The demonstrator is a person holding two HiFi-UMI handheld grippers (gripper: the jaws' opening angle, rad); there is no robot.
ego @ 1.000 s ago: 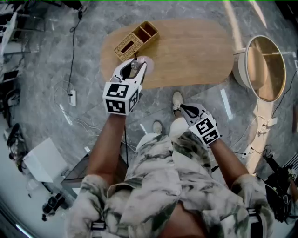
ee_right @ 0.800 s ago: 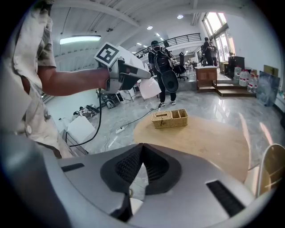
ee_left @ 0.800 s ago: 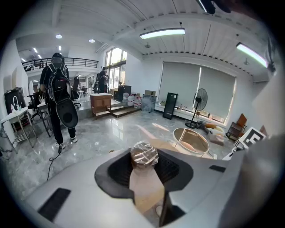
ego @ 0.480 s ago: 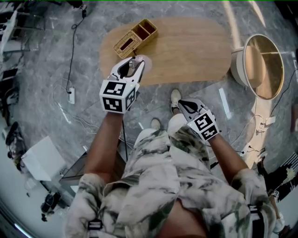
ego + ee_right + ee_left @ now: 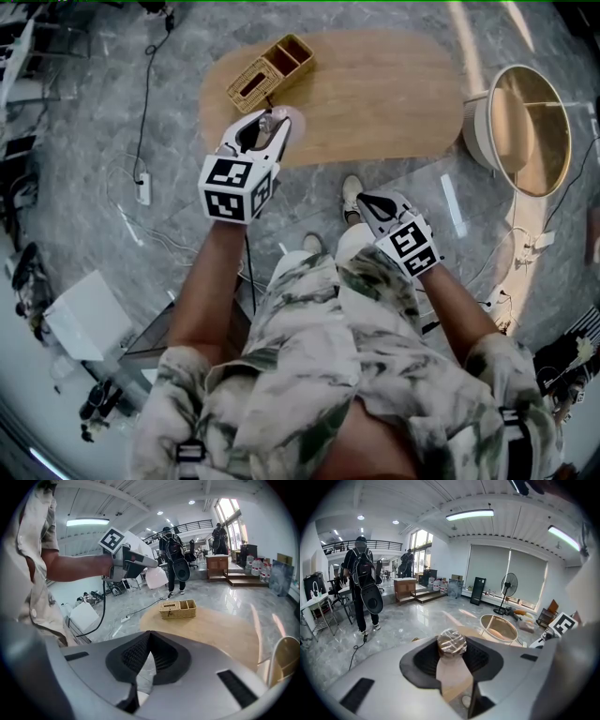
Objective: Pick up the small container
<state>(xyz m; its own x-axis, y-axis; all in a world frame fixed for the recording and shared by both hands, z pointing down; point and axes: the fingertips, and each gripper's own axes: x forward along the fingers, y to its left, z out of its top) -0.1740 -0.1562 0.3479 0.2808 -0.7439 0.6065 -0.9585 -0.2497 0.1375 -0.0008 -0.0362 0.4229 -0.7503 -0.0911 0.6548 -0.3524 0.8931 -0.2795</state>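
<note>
1. Small container (image 5: 451, 643): foil-topped, clamped between the jaws of the left hand-held gripper (image 5: 266, 127); table (image 5: 375, 94) lies just beyond its tips.
2. Right hand-held gripper (image 5: 368, 201): jaws together, nothing between them.

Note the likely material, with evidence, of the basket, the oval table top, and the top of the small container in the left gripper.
The basket: woven wicker or rattan, matte tan; a plaited weave shows. The table top: wood or veneer, smooth, light tan; laminate is possible. Top of the small container: probably foil or film, shiny and creased.
</note>
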